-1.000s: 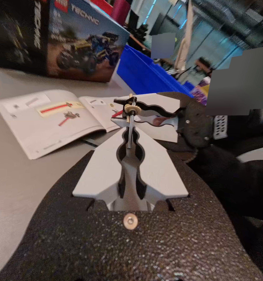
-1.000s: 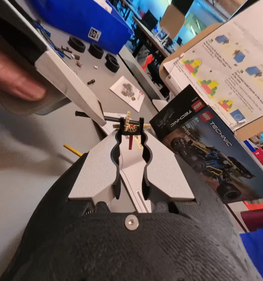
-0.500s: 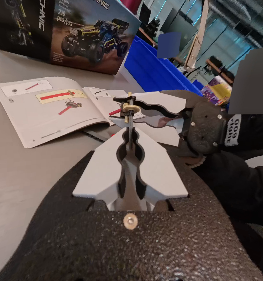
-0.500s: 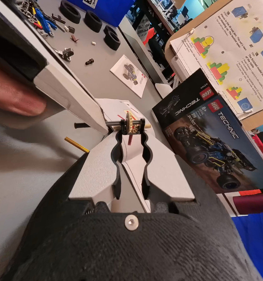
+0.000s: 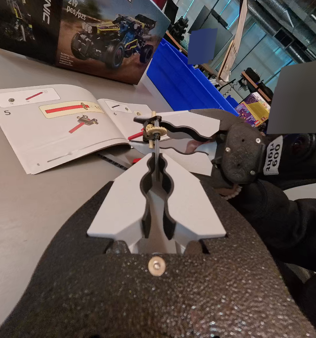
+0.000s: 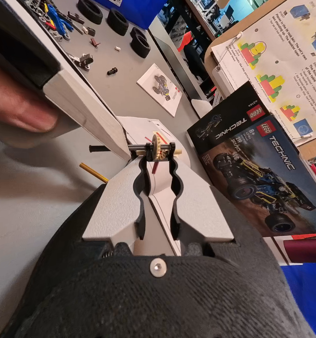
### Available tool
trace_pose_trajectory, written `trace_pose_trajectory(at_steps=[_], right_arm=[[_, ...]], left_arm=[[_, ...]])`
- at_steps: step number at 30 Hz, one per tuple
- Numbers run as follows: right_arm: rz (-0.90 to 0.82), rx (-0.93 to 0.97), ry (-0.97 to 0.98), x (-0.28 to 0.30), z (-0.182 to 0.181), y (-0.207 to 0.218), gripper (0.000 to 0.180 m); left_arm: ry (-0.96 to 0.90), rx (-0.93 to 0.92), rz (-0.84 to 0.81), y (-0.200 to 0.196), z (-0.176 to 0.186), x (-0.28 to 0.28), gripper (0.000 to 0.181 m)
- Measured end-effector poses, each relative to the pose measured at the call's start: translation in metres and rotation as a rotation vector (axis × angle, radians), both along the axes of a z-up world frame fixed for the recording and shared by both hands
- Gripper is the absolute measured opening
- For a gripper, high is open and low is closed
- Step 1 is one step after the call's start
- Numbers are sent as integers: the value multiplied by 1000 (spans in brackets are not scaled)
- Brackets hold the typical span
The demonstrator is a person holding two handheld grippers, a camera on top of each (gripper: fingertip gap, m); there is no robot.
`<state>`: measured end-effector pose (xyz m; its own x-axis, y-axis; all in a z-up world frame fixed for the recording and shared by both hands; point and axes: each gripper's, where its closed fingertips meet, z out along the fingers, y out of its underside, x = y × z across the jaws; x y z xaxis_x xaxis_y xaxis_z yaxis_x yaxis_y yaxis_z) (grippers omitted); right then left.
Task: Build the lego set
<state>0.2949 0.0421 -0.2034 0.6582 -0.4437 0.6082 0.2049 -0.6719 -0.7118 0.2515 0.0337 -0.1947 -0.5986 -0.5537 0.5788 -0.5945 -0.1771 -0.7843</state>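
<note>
left gripper [image 5: 156,161] jaws pinching dark axle [image 6: 137,146] | right gripper [image 6: 158,161] jaws clamped on black frame with tan gear [image 6: 155,145] | axle's long axis runs crosswise through frame, held above booklet [image 5: 62,126], off worktop [image 5: 25,210] | judgement: push axle along own axis

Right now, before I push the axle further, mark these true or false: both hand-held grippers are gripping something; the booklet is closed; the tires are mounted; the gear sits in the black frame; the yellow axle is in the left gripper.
1. Both grip something: true. The left hand-held gripper is shut on the dark axle; the right hand-held gripper is shut on the black frame.
2. Booklet closed: false. The instruction booklet lies open.
3. Tires mounted: false. The tires lie loose on the table.
4. Gear in frame: true, the tan gear.
5. Yellow axle gripped: false. The yellow axle lies on the table.
</note>
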Motion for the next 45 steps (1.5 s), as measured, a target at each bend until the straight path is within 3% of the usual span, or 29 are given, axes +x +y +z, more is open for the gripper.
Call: trace_pose_trajectory(at_steps=[6, 10, 16, 21, 27, 32, 36, 45], right_arm=[[-7, 76, 66, 0, 2, -2, 23], [-43, 91, 96, 3, -1, -8, 23], [-63, 147, 194, 6, -4, -14, 23], [-18, 287, 431, -2, -2, -14, 24], [24, 416, 635, -11, -3, -17, 24], [44, 403, 660, -17, -4, -20, 24], [64, 394, 694, -23, -8, -15, 24], [75, 407, 740, -26, -11, -17, 24]], left_arm=[[-76, 79, -8, -1, 3, 1, 2], [-189, 313, -8, 5, -2, 3, 8], [-484, 644, 9, 6, 3, 3, 16], [-908, 949, 61, 3, 26, 2, 17], [-1129, 1095, -48, -13, 28, -16, 24], [-1153, 1161, -43, -12, 26, -12, 18], [-1191, 1252, -43, -12, 23, -11, 3], [-1247, 1318, -71, -11, 18, -13, 7]])
